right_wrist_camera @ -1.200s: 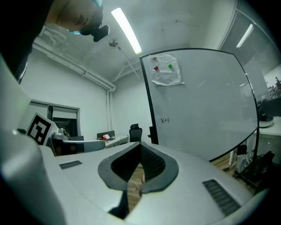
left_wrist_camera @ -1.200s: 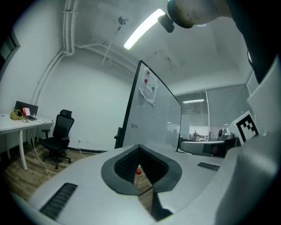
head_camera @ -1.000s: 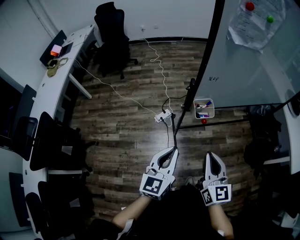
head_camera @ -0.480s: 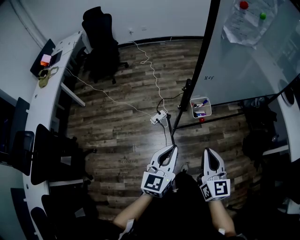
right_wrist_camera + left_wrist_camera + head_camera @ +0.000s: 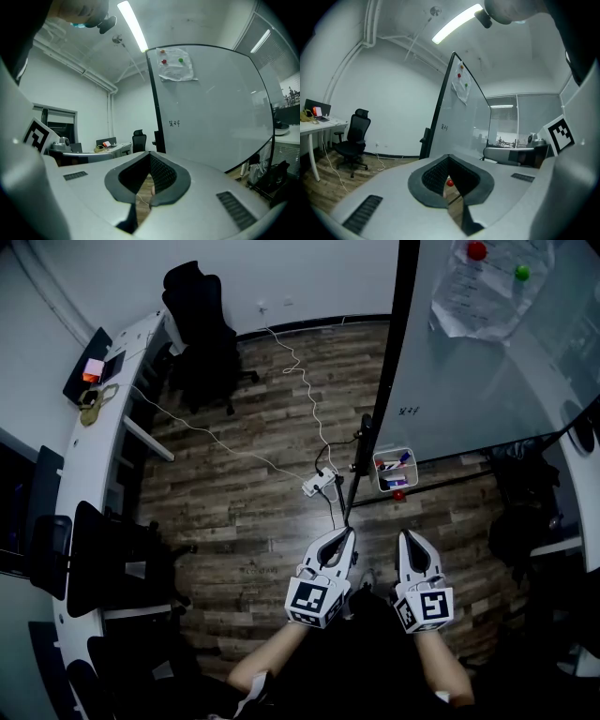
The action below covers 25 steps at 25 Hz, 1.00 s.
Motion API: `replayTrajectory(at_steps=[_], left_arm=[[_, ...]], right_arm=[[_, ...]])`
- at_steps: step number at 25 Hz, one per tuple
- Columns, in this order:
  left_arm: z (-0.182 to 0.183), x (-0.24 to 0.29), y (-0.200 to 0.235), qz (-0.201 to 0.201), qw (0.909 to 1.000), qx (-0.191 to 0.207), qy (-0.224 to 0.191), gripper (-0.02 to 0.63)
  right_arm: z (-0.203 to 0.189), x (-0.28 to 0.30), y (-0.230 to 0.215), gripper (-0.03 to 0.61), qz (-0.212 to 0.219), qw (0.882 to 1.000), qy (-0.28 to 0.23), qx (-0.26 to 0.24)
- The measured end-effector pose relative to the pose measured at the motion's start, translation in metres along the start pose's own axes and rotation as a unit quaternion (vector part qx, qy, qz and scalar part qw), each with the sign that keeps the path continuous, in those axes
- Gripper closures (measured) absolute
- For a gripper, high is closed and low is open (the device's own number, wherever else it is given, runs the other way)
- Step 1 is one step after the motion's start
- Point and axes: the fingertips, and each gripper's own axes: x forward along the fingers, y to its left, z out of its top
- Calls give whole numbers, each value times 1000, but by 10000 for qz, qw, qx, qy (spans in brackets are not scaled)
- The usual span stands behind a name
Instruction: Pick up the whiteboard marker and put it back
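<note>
Wood floor (image 5: 244,474); whiteboard (image 5: 487,362), marker tray (image 5: 378,476) ahead; left claw (image 5: 350,532), right claw (image 5: 405,534) closed, empty.

Tray (image 5: 379,473) below whiteboard (image 5: 487,362); desk (image 5: 89,465) far left.

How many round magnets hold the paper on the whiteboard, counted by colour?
Red round magnets: 2
Green round magnet: 1
Total: 3

Your head view: dim, corners vignetted black, fisheye bends edges. Ceiling tube light (image 5: 132,24) lights both gripper views evenly; close foreground soft.
</note>
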Motion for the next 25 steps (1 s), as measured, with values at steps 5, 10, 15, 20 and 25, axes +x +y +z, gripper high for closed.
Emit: replayTrajectory(at_steps=[5,10,15,20,25], left_arm=[[-5,32,9,173,9998,-94,87,606],[-10,58,16,325,9992,-144,185,606],[-7,75,24,571,9981,-161,169,606],[-1,83,25,781,9968,-108,152,606],[2,90,22,805,9965,-106,177,606]], right_arm=[[-8,23,-17,565,130,9998,178,25],[-14,42,-32,565,294,9990,348,41],[-15,58,-48,565,366,9983,438,65],[-12,66,-56,565,513,9974,483,114],[-13,77,-60,565,620,9964,553,142]])
